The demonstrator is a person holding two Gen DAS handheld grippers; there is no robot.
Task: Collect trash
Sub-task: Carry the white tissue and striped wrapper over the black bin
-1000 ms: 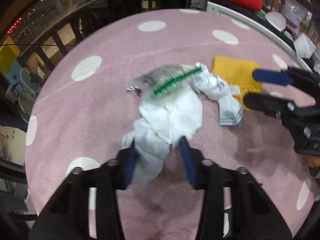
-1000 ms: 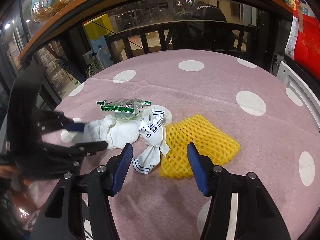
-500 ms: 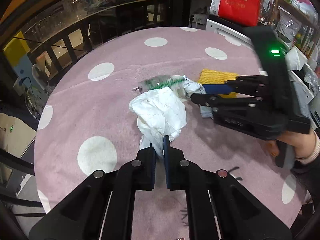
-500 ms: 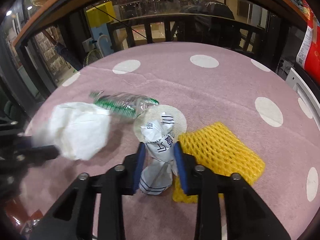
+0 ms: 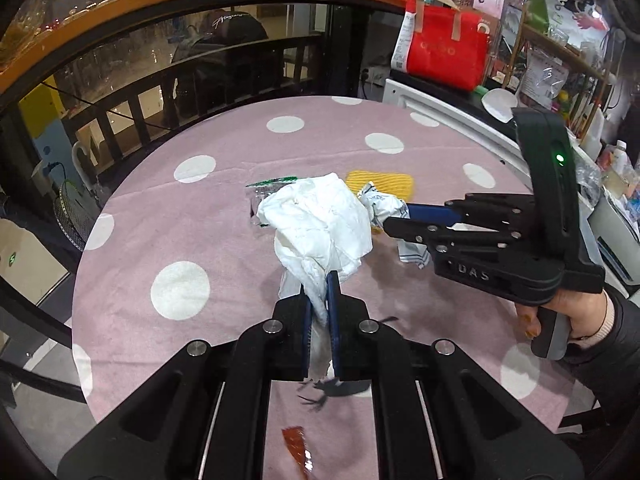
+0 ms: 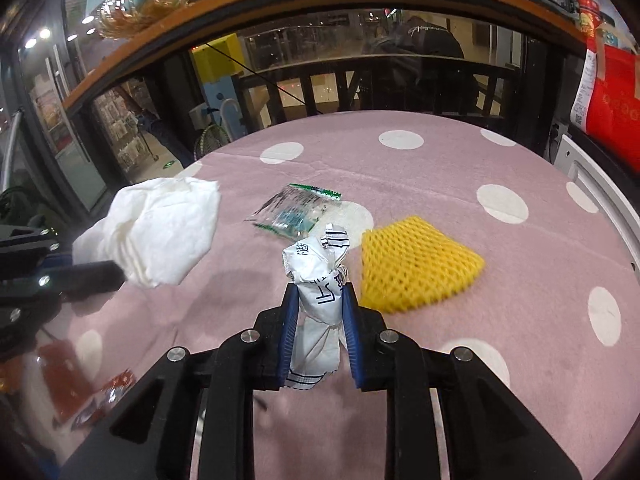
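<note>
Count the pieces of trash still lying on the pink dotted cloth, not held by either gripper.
3 visible: the clear green-edged wrapper mid-table, the yellow foam net to its right, and a red wrapper at the near left edge. More may lie outside the views.

The left hand-held gripper point(image 5: 319, 296) is clamped at lower centre; the right hand-held gripper point(image 6: 319, 300) is likewise closed, gripped by a hand point(image 5: 560, 312) at right.

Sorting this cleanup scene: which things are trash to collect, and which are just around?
Trash: white tissue in left claw; printed wrapper in right claw; yellow foam net; clear green-edged packet.
Around: red bag; glass bowl.
</note>
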